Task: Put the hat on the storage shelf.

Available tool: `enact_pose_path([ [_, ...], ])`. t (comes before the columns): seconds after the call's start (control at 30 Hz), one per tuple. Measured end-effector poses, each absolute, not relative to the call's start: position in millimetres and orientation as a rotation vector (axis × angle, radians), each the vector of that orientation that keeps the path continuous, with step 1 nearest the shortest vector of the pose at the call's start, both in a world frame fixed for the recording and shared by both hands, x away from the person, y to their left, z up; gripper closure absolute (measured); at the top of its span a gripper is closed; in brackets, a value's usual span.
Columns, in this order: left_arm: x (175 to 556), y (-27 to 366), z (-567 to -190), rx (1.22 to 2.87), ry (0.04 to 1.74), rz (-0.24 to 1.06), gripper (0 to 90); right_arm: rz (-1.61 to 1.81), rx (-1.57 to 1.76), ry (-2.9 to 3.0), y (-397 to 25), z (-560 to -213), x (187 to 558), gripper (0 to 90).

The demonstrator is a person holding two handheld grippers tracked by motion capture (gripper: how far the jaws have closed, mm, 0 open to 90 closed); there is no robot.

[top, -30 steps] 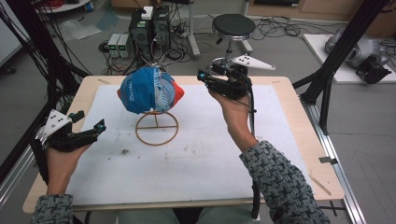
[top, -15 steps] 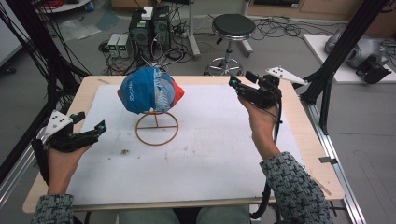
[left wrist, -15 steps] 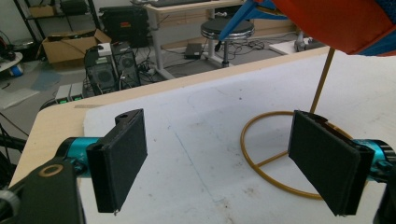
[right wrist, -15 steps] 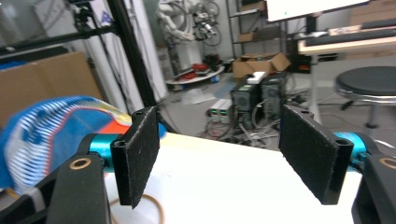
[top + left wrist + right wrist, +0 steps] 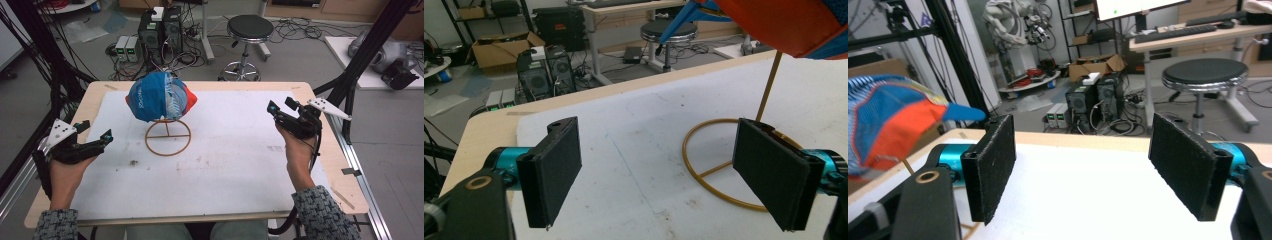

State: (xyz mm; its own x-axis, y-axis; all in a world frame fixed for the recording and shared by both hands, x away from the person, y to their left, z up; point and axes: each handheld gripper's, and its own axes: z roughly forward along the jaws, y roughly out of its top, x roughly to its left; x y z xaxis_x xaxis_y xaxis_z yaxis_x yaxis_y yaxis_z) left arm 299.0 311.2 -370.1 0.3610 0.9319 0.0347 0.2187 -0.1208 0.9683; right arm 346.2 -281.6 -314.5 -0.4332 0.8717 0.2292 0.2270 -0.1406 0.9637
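Observation:
A blue and orange cap point(image 5: 160, 96) sits on top of a thin wooden stand with a ring base point(image 5: 167, 136) at the back left of the white mat. My left gripper point(image 5: 95, 135) hovers open near the table's left edge, its jaws wide apart and pointing at the stand's ring point(image 5: 719, 170); the cap's orange underside point(image 5: 784, 25) hangs above. My right gripper point(image 5: 282, 107) is open at the right side of the mat, well clear of the cap point(image 5: 893, 120), with nothing between its jaws.
A white mat point(image 5: 235, 165) covers most of the wooden table point(image 5: 345, 195). Behind the table stand a round stool point(image 5: 250, 30) and computer boxes point(image 5: 160, 27) on the floor. Black frame posts point(image 5: 367, 55) flank both sides.
My right gripper has drawn away from the cap, moving right and toward the person, from beside the cap to the mat's right side. The left gripper has stayed in place.

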Motion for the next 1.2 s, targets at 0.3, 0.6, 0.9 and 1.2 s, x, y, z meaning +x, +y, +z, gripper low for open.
enact_pose_path([
  [0.3, 299.7, 311.2, -371.3, 1.594, 1.062, 0.867, 19.8, 1.544, 1.273, 1.620, -291.0, -349.7, 333.6, 21.4],
  [0.6, 300.3, 311.1, -373.0, 1.600, 1.067, 0.865, 19.8, 1.483, 1.204, 1.621, -290.1, -380.2, 318.3, 19.8],
  [0.9, 303.2, 308.3, -374.8, 1.610, 1.063, 0.854, 19.8, 1.393, 1.159, 1.633, -290.5, -405.0, 310.2, 19.2],
  [1.2, 303.5, 308.9, -373.0, 1.605, 1.059, 0.857, 19.8, 1.398, 1.164, 1.621, -292.0, -407.5, 306.8, 17.4],
])
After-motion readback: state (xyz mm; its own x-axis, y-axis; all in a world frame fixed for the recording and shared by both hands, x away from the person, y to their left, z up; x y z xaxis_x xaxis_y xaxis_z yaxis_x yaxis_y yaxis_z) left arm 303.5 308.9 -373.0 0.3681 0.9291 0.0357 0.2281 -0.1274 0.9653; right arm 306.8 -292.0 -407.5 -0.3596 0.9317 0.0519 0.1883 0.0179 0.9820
